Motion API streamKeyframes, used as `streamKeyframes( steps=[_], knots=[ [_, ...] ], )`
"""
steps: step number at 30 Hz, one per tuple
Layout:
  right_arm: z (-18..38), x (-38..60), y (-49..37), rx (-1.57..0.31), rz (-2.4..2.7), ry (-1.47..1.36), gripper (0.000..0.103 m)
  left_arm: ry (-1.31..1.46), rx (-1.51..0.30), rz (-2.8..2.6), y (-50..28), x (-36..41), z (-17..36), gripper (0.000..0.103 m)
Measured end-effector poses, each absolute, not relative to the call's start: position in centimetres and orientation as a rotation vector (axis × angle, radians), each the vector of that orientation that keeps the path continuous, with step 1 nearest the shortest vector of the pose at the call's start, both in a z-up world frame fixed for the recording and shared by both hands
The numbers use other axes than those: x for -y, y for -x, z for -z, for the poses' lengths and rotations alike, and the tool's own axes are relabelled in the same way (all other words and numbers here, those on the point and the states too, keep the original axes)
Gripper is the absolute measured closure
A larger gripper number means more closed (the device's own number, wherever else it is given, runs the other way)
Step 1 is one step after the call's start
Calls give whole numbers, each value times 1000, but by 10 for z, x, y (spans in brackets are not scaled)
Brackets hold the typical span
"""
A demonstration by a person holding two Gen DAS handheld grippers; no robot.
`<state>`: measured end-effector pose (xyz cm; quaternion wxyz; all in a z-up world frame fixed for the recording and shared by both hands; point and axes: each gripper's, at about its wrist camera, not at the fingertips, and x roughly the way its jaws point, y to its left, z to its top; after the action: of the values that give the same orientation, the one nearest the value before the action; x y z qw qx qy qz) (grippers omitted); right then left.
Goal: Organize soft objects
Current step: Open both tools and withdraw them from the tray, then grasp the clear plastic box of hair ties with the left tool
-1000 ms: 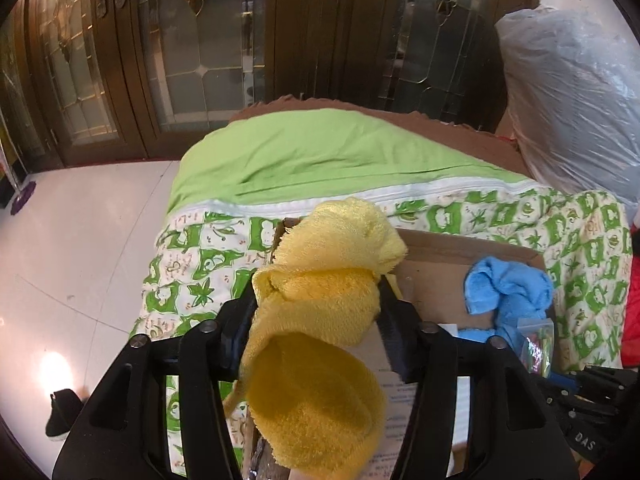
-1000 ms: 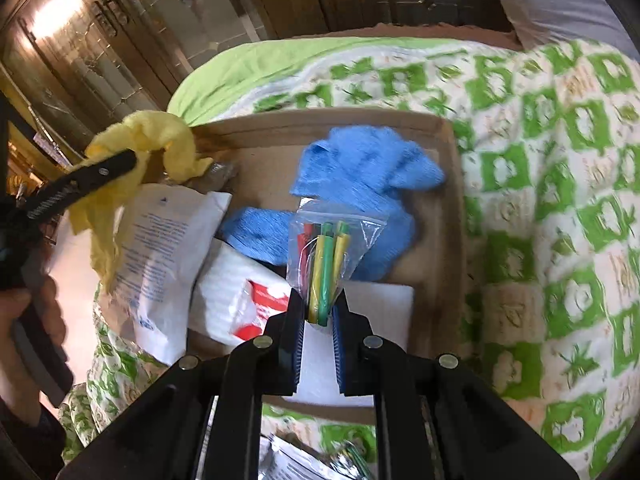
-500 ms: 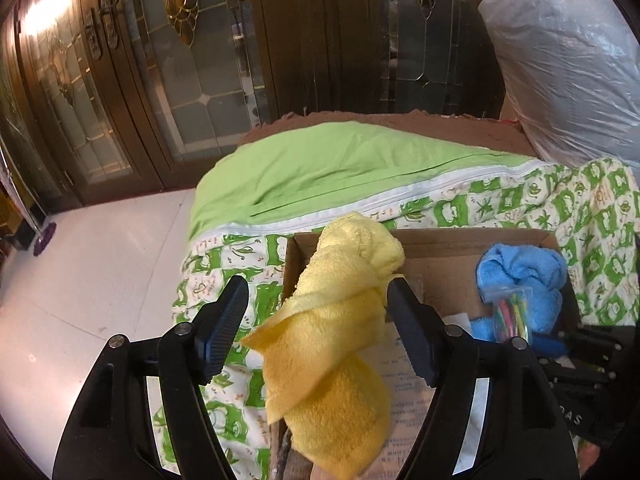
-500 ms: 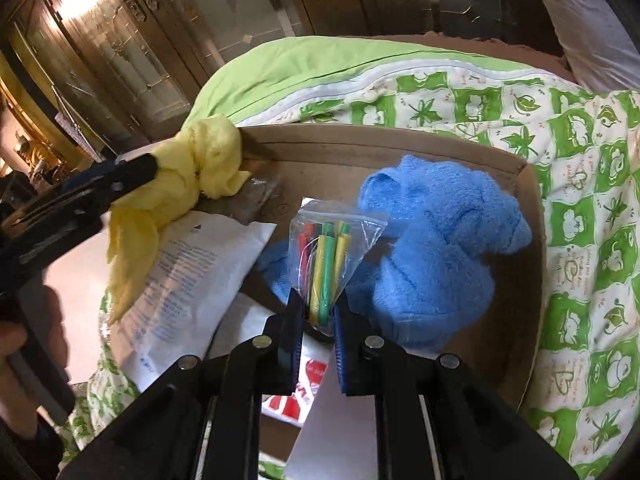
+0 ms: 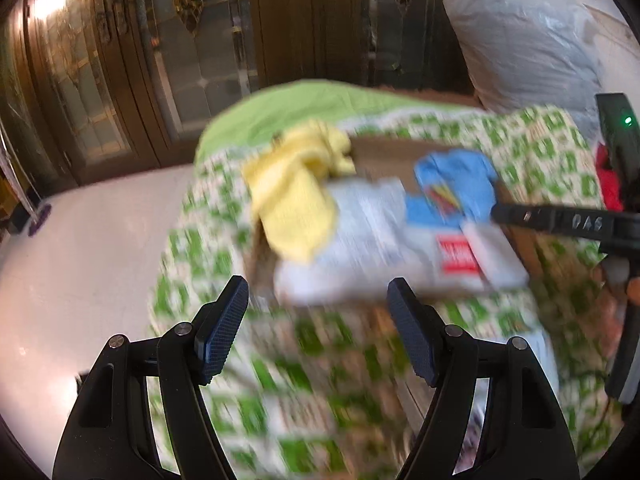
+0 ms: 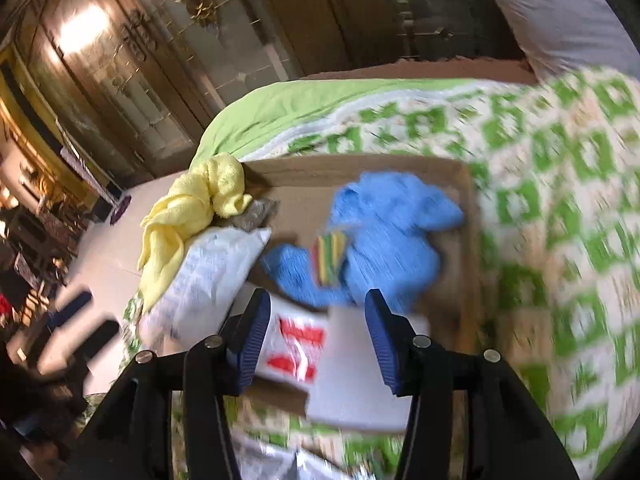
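A yellow towel [image 5: 294, 196] lies draped over the left corner of a cardboard box [image 5: 384, 152] on the bed; it also shows in the right wrist view [image 6: 188, 208]. A blue towel [image 6: 384, 232] lies inside the box [image 6: 468, 216], with a small clear bag of coloured sticks [image 6: 330, 256] on it. My left gripper [image 5: 318, 328] is open and empty, well back from the box. My right gripper [image 6: 318, 340] is open and empty, just short of the small bag. Both views are motion-blurred.
White printed packets [image 6: 208, 268] and a red-and-white packet [image 6: 298, 344] fill the near part of the box. A green patterned quilt [image 6: 560, 208] covers the bed. A large grey plastic sack [image 5: 528, 44] stands at the back right. White floor [image 5: 80, 248] lies to the left.
My left gripper opened, let go of the yellow towel on the box corner and pulled back. My right gripper opened, dropped the small bag onto the blue towel and drew back.
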<state>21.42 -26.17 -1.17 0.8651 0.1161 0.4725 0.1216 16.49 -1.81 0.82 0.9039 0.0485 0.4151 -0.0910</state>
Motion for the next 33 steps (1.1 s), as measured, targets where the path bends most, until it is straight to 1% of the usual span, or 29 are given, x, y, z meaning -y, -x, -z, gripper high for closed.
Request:
streamKeyframes(
  steps=[2,3,4,6,10,17,18,19,21,30,33],
  knots=[
    [13,273,-192,-985,-229,-252,53,-78,-871,198,-149,19,-3,30],
    [14,277,-181,-984,-216,-253,51,-70,-873,202,-144,19,-2,30],
    [17,281,-169,-987,-202,-255,45,-68,-876,203,-139,20,0,30],
    [22,285,-152,-1000,-186,-251,42,-84,-880,196,-130,23,4,30],
    [35,284,-133,-1038,-157,-212,42,-101,-874,176,-117,27,9,30],
    [43,264,-108,-1026,-147,-70,41,-174,-851,153,-104,32,14,30],
    [44,264,-105,-1026,-148,-68,38,-177,-846,152,-103,32,13,30],
    [44,264,-103,-1027,-148,-68,31,-180,-842,151,-102,32,13,30],
    [45,264,-100,-1027,-147,-72,25,-190,-839,148,-102,34,15,30],
    [42,265,-93,-1012,-125,-76,25,-179,-868,153,-106,33,22,30],
    [43,267,-94,-1013,-120,-87,25,-131,-872,188,-104,31,20,30]
  ],
)
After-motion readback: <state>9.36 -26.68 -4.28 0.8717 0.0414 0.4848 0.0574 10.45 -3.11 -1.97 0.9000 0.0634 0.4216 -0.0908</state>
